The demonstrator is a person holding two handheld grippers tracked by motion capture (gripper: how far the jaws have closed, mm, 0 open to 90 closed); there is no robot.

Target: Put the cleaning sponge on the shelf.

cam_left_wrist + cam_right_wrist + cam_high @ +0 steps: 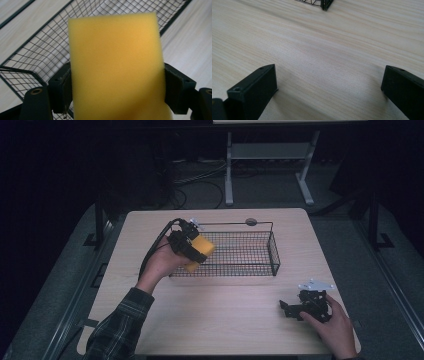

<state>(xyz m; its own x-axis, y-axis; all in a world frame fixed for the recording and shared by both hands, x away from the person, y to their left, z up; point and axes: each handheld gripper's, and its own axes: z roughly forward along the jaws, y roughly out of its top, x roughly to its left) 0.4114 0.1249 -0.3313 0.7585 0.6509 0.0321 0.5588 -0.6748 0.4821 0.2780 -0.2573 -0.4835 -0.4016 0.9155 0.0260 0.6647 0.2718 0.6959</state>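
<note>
My left gripper (pixel 192 251) is shut on a yellow sponge (pixel 200 251), held over the left end of the black wire basket (pixel 260 264). In the left gripper view the yellow sponge (pixel 116 67) is squeezed between both black pads (pixel 63 91), with the basket mesh (pixel 47 50) below and behind it. My right gripper (pixel 287 309) rests near the table's front right corner, held by a hand. Its jaws stand wide apart over bare wood in the right gripper view, with my right gripper (pixel 329 85) holding nothing.
The basket stands on a light wooden table (pixel 225 320). A basket corner (pixel 325 3) shows at the top of the right gripper view. A white table frame (pixel 270 155) and cables lie on the dark floor beyond the far edge.
</note>
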